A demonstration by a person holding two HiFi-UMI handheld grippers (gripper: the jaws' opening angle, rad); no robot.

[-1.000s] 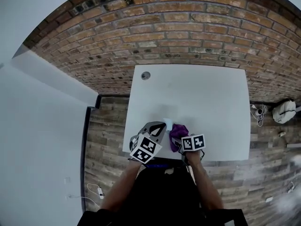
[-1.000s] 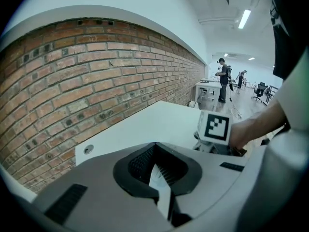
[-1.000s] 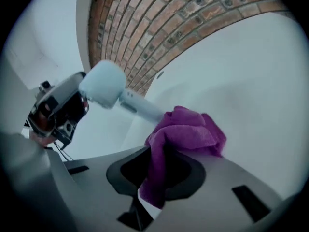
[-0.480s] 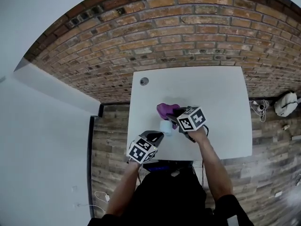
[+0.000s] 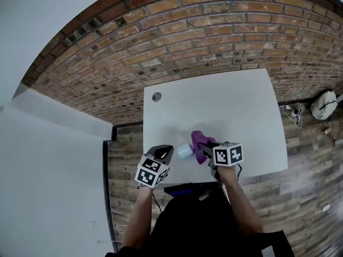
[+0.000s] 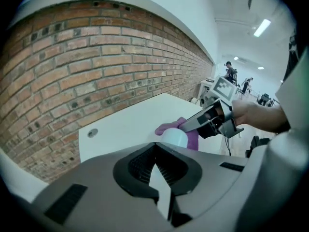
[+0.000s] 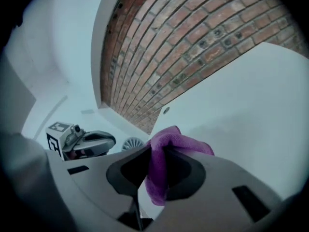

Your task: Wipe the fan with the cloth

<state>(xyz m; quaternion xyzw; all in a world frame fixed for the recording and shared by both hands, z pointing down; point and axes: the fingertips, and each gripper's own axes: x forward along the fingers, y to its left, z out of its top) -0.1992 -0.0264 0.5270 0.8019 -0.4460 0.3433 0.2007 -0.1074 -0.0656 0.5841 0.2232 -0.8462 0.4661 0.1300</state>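
Fan grille [image 7: 129,143] only in right gripper view

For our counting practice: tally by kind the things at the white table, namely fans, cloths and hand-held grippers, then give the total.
fan: 1
purple cloth: 1
grippers: 2 (left gripper, right gripper)
Total: 4

Rear: red-brick wall [image 5: 177,31], full width. LH side: plain white wall [image 5: 48,170]. Floor [image 5: 126,159]: grey-brown wood planks. Centre: white desk [image 5: 230,100] in front of brick, w/ round cable grommet [image 5: 156,96] near far-left corner. White bag [image 5: 324,105] on floor, RH side. Ceiling strip light [image 6: 261,27] lit.
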